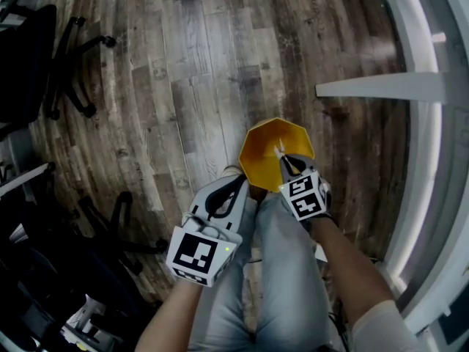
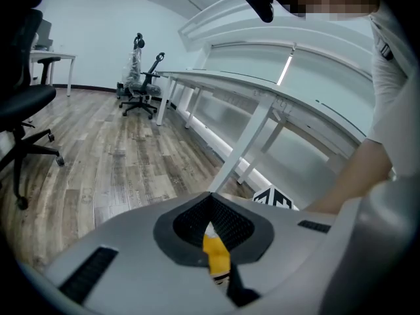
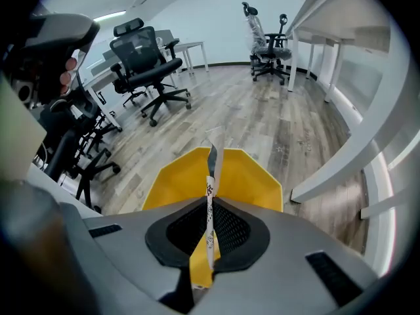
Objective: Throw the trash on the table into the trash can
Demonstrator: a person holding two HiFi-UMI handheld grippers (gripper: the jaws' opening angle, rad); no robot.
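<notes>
A yellow trash can [image 1: 272, 147] stands open on the wood floor, just past the person's knees. My right gripper [image 1: 285, 163] hangs over its rim, pointing steeply down, shut on a thin white-and-yellow printed wrapper [image 3: 210, 173] that sticks up edge-on between the jaws. The can's yellow inside [image 3: 249, 176] lies right beyond that wrapper. My left gripper [image 1: 236, 180] is to the left of the can, beside its rim. It is shut on a small yellow scrap of wrapper [image 2: 216, 254], pinched between its jaws.
A white desk [image 1: 381, 86] with slanted legs runs along the right side, close to the can. Black office chairs [image 1: 29, 64] stand at the left and several more [image 3: 141, 61] further off. The person's legs [image 1: 286, 270] are beneath both grippers.
</notes>
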